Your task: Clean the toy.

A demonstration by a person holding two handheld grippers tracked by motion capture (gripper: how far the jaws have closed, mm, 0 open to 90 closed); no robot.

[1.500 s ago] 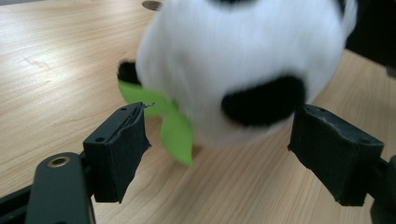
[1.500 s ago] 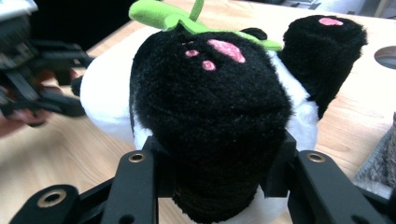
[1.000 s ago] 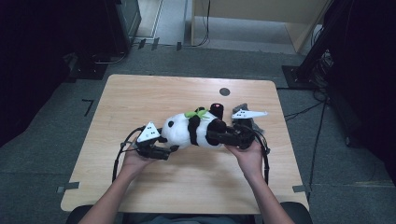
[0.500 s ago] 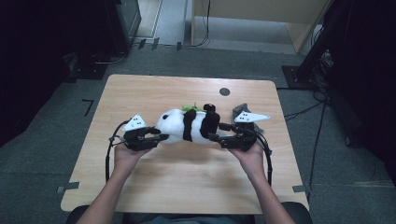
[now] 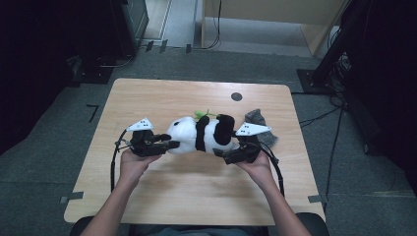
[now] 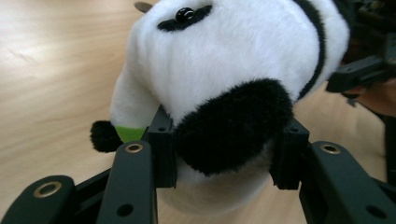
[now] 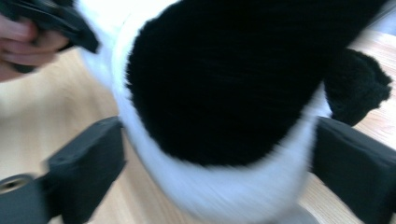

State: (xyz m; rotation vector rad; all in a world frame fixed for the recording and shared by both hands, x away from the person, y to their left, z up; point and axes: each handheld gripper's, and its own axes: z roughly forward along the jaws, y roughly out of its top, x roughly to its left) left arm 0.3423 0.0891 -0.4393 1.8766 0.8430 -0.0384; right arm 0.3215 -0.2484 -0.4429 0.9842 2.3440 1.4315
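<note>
Left gripper (image 6: 224, 154) is pinching the plush panda (image 5: 201, 135) by its black ear, lying mid-table (image 5: 147, 93); right gripper (image 7: 215, 163), jaws just opening, straddles its rump, apparently letting go; grey cloth (image 5: 258, 120) behind is untouched.

The high view looks down on the table (image 5: 147, 98); both tool views sit close against the plush panda (image 5: 201, 135).
</note>
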